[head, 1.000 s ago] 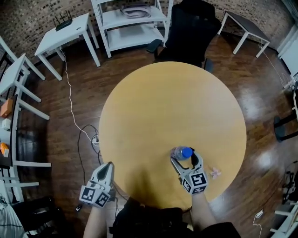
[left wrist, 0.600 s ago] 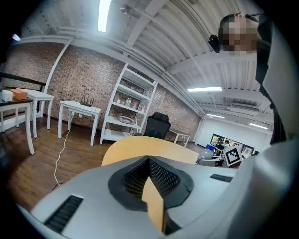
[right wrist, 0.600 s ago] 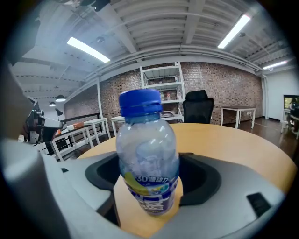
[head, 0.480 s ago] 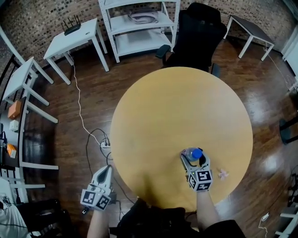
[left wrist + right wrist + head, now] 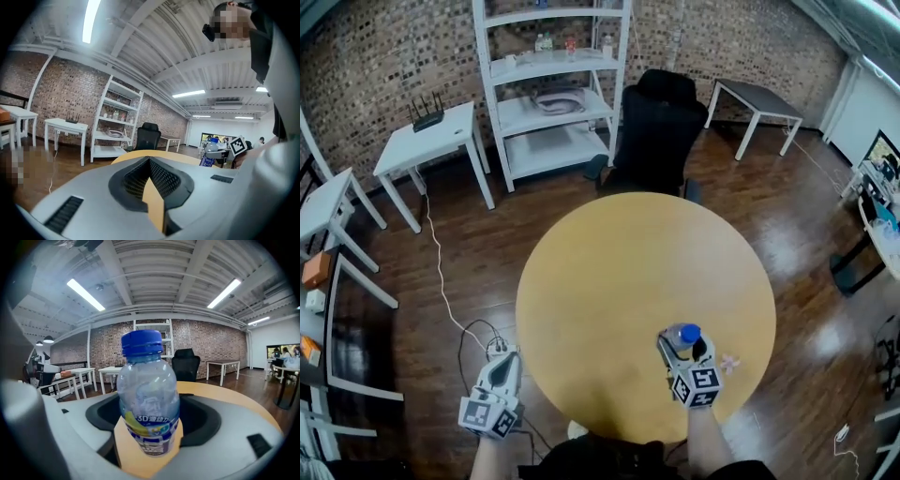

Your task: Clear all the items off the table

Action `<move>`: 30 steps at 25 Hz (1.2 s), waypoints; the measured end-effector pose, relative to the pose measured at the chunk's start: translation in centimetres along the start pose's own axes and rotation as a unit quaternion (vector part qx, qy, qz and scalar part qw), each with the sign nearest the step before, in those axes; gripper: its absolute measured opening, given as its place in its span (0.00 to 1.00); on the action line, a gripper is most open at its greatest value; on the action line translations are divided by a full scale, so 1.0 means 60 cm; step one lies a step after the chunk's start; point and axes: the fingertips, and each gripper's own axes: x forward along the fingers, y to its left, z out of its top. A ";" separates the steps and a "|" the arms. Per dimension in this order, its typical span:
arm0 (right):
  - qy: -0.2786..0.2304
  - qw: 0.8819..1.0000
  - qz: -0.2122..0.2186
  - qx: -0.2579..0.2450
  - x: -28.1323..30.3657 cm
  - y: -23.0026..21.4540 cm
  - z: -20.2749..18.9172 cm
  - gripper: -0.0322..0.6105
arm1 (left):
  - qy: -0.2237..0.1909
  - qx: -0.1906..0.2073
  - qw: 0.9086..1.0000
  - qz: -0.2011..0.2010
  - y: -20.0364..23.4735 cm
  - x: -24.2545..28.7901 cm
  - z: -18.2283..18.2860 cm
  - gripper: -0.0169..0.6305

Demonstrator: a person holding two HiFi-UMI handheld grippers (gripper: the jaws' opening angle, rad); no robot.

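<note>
Right hand-held gripper (image 5: 679,343) just tightened on upright blue-capped bottle (image 5: 686,332), near side of round desk (image 5: 619,281). Left hand-held gripper (image 5: 510,358) pinched together, empty, off desk's edge. Small pink item (image 5: 729,362) near bottle.

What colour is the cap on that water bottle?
Blue. The cap of the bottle shows best in the right gripper view.
</note>
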 end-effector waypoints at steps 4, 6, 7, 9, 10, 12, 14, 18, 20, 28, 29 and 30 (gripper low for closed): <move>-0.039 0.998 -0.038 0.027 -0.067 0.005 0.023 0.63 | -0.027 -0.011 0.999 -0.042 -0.001 0.018 0.024 0.03; -0.056 0.996 -0.062 0.029 -0.100 -0.006 0.028 0.63 | -0.040 -0.024 0.996 -0.071 -0.016 0.043 0.030 0.03; -0.061 0.995 -0.075 0.029 -0.117 -0.016 0.028 0.63 | -0.045 -0.030 0.995 -0.088 -0.031 0.056 0.032 0.03; -0.066 0.992 -0.100 0.030 -0.157 -0.036 0.019 0.63 | -0.049 -0.037 0.991 -0.120 -0.070 0.074 0.030 0.03; -0.067 0.991 -0.110 0.031 -0.179 -0.044 0.013 0.63 | -0.048 -0.039 0.989 -0.135 -0.091 0.078 0.027 0.03; -0.069 0.989 -0.129 0.036 -0.230 -0.062 0.002 0.63 | -0.040 -0.041 0.986 -0.159 -0.135 0.079 0.021 0.03; -0.078 0.985 -0.150 0.040 -0.291 -0.083 -0.007 0.63 | -0.038 -0.048 0.982 -0.179 -0.181 0.075 0.020 0.03; -0.099 0.973 -0.204 0.043 -0.421 -0.139 -0.024 0.63 | -0.061 -0.082 0.968 -0.230 -0.288 0.076 0.036 0.03; -0.103 0.964 -0.240 0.045 -0.499 -0.169 -0.042 0.63 | -0.061 -0.091 0.957 -0.268 -0.363 0.075 0.032 0.03; -0.100 0.923 -0.368 0.049 -0.825 -0.224 -0.142 0.63 | -0.018 -0.090 0.910 -0.405 -0.678 0.018 -0.028 0.03; -0.103 0.913 -0.390 0.057 -0.863 -0.225 -0.156 0.63 | -0.006 -0.090 0.900 -0.427 -0.715 0.011 -0.039 0.03; -0.104 0.903 -0.412 0.066 -0.901 -0.223 -0.171 0.63 | 0.006 -0.089 0.890 -0.448 -0.750 0.003 -0.052 0.03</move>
